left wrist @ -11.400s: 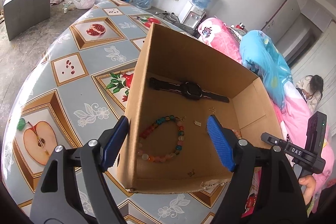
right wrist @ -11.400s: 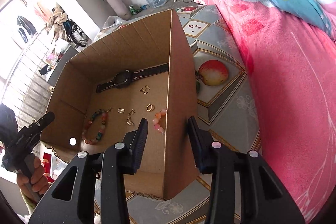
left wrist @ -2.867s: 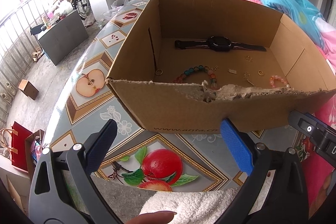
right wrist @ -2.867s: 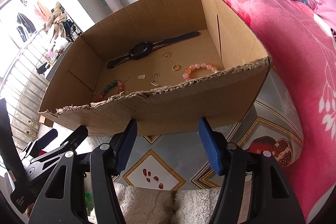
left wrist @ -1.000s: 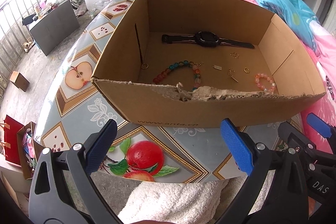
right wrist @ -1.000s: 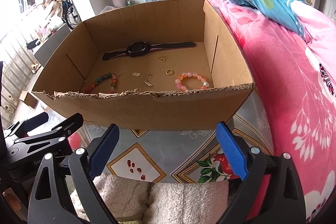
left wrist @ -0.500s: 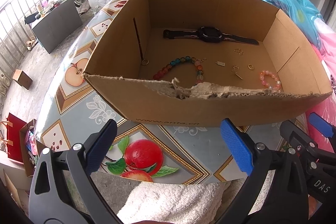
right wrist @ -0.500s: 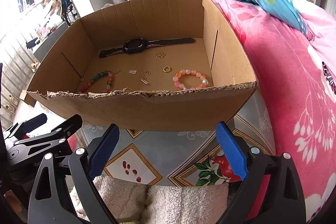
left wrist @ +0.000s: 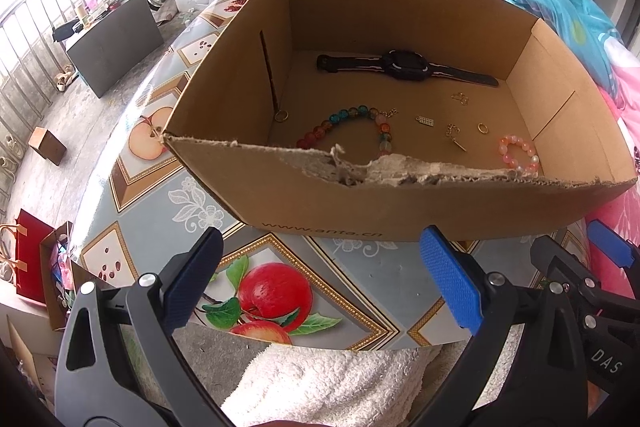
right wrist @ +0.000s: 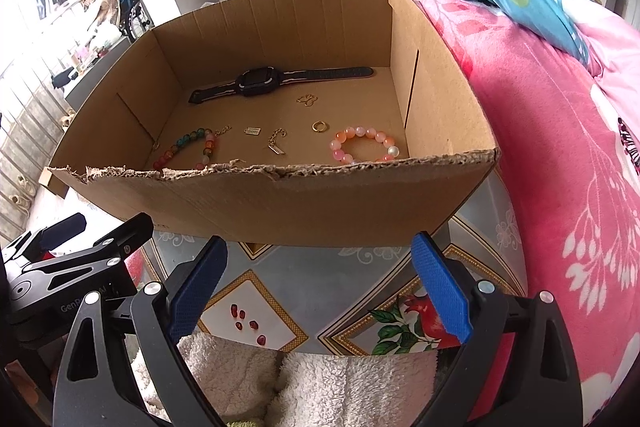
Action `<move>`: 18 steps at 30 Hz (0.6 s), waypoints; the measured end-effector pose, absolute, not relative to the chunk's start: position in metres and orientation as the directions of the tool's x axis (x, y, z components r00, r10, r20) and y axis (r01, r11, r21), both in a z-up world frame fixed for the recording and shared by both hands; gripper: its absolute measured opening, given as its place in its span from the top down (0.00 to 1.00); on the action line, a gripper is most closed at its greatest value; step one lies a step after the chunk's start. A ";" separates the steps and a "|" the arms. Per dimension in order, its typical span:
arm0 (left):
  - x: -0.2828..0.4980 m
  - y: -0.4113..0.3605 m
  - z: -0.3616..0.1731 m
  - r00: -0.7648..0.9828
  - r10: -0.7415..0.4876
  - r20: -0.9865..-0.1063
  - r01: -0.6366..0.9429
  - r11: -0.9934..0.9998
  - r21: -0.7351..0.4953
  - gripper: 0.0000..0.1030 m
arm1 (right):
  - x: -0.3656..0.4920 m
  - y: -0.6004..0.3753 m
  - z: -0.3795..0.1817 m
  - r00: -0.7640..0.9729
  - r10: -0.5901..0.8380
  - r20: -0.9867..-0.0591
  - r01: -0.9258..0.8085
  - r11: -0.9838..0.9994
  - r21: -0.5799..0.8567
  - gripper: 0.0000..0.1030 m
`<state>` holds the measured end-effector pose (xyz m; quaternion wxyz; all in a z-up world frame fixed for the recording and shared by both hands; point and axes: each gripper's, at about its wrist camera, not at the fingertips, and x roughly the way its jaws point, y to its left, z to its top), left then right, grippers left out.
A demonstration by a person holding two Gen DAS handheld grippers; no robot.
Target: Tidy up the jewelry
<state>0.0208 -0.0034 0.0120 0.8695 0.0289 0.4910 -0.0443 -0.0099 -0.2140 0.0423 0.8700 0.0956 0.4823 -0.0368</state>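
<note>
Inside the box [left wrist: 304, 203], on its floor, lies the jewelry. A black watch [left wrist: 406, 65] stretches along the far wall. Nearer are two bead bracelets: a multicolour one [left wrist: 348, 125] toward the left wall and a pink one [right wrist: 362, 145] toward the right wall. Between them sit small gold pieces: a little plate [right wrist: 253, 131], a chain bit [right wrist: 277, 143], a ring [right wrist: 319, 126] and a looped piece [right wrist: 307, 100] closer to the watch.

Both grippers are spread wide and hold nothing. The left gripper [left wrist: 320, 283] and the right gripper [right wrist: 318, 285] hang just short of the box's torn near wall, over the table [left wrist: 160, 199], touching neither the box nor any jewelry. Each has two blue-padded fingers.

The left view alone shows a second gold ring [left wrist: 281, 116] at the foot of the left wall, below a slit in the cardboard; in the right view that corner is too dim to make the ring out. It also shows printed lettering low on the near wall and the right gripper's tip at the far right edge. The right view shows the pink bracelet nearly whole, where the left view has the torn rim cutting it, and it shows the left gripper's side at lower left.

White fleece [right wrist: 352, 387] fills the bottom of both views. A pink blanket [right wrist: 560, 155] lies to the right of the table.
</note>
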 end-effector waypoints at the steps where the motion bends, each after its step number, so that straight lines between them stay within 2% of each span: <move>1: 0.021 -0.004 0.012 0.513 -0.048 -0.857 0.105 0.994 0.008 0.07 | -0.010 -0.214 0.042 0.533 0.028 -0.846 0.156 0.979 0.131 0.12; 18: 0.022 -0.005 0.013 0.516 -0.036 -0.856 0.093 0.996 0.014 0.07 | -0.010 -0.213 0.042 0.535 0.034 -0.844 0.157 0.978 0.139 0.12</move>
